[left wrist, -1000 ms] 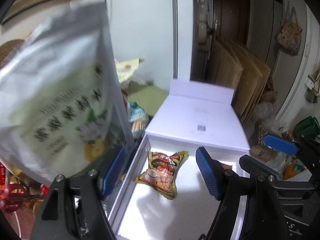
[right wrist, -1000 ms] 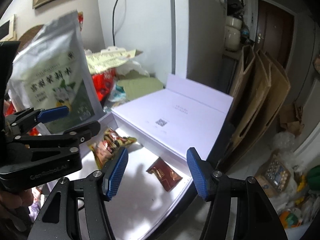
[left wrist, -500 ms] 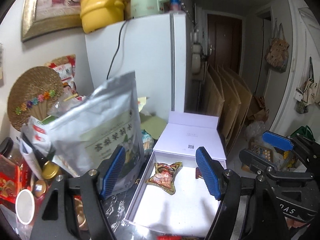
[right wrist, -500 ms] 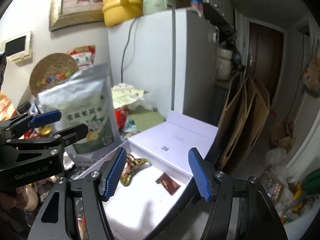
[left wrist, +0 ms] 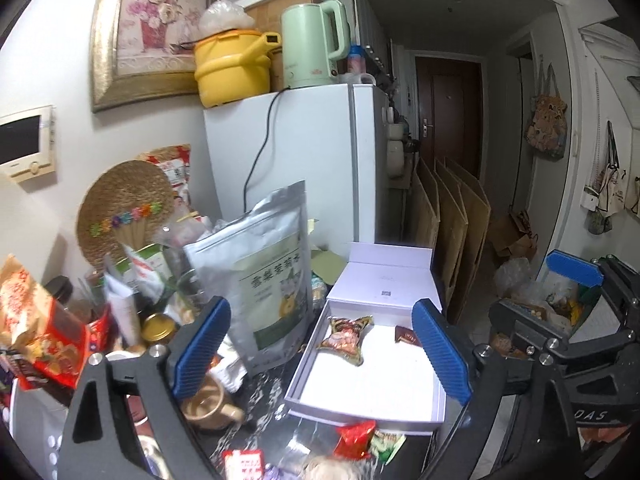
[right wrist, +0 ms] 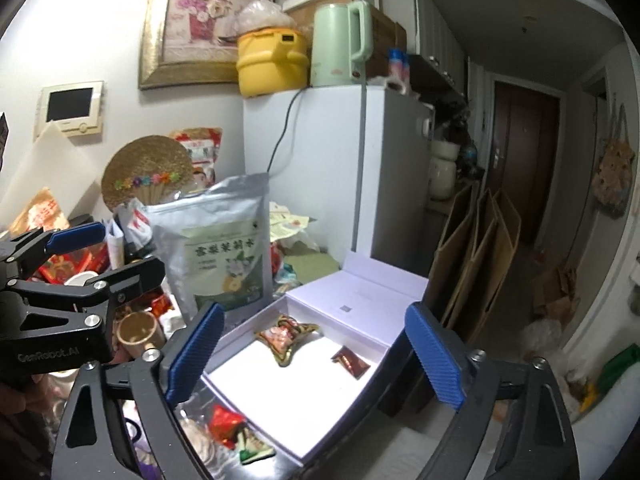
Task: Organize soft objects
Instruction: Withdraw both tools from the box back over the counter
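Observation:
An open white box (left wrist: 380, 384) (right wrist: 304, 392) lies on the dark counter and holds a colourful snack packet (left wrist: 346, 338) (right wrist: 284, 338) and a small brown sachet (left wrist: 406, 336) (right wrist: 351, 360). A tall silver pouch (left wrist: 272, 280) (right wrist: 220, 256) stands upright against the box's left side. Red and green wrapped snacks (left wrist: 354, 438) (right wrist: 226, 426) lie in front of the box. My left gripper (left wrist: 320, 354) (right wrist: 104, 256) and right gripper (right wrist: 316, 356) (left wrist: 552, 296) hover side by side, short of the box and above it. The jaws of both are opening, with nothing between them.
A white fridge (left wrist: 312, 168) rises behind the box, with a yellow pot and a green kettle on top. Cardboard sheets (left wrist: 452, 240) lean at the right. A brown mug (left wrist: 208, 404), jars, snack bags (left wrist: 40, 340) and a woven fan (left wrist: 124, 208) crowd the counter's left.
Both grippers have drawn back and risen from the box, so the whole counter and fridge top now show. Both pairs of jaws have spread much wider.

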The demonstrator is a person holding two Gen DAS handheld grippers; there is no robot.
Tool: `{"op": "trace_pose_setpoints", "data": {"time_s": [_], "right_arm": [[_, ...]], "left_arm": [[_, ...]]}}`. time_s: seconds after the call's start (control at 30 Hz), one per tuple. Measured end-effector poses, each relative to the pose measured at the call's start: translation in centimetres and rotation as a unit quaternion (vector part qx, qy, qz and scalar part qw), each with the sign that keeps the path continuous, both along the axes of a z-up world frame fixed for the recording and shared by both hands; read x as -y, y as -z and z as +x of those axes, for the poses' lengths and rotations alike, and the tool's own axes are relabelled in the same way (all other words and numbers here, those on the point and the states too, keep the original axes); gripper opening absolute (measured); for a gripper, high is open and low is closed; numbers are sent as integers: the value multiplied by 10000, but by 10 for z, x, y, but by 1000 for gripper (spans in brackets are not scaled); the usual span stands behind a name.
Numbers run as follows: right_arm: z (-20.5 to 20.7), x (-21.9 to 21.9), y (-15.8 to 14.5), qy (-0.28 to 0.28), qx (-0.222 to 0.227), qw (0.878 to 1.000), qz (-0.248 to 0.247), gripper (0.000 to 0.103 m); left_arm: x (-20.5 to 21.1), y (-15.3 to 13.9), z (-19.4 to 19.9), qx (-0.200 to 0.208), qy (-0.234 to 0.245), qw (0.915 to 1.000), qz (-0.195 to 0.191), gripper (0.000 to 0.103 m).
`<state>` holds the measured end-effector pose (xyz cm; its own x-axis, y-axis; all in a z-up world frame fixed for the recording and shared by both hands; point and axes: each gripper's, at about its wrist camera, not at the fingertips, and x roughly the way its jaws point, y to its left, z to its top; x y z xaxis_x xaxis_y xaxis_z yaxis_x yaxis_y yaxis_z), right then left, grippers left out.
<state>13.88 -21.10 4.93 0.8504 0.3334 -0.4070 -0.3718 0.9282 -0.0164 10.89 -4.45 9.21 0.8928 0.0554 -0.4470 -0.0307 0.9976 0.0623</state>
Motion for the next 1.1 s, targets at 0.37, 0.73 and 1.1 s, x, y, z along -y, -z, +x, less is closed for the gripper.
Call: {"op": "trace_pose_setpoints", "data": {"time_s": [0.37, 0.73, 1.1], "right_arm": [[-70, -8, 5, 162, 481, 9987, 18, 103], [-103, -14, 35, -146, 69, 9998, 91, 103], [-113, -24, 78, -481, -422, 9978, 161, 103]], "left_arm": [[-11, 4, -67, 123, -244, 9995, 155, 95], [-21, 36, -107, -176, -533, 9983, -144, 95], [-37, 83, -121, -611, -548, 9950, -565, 95]]}}
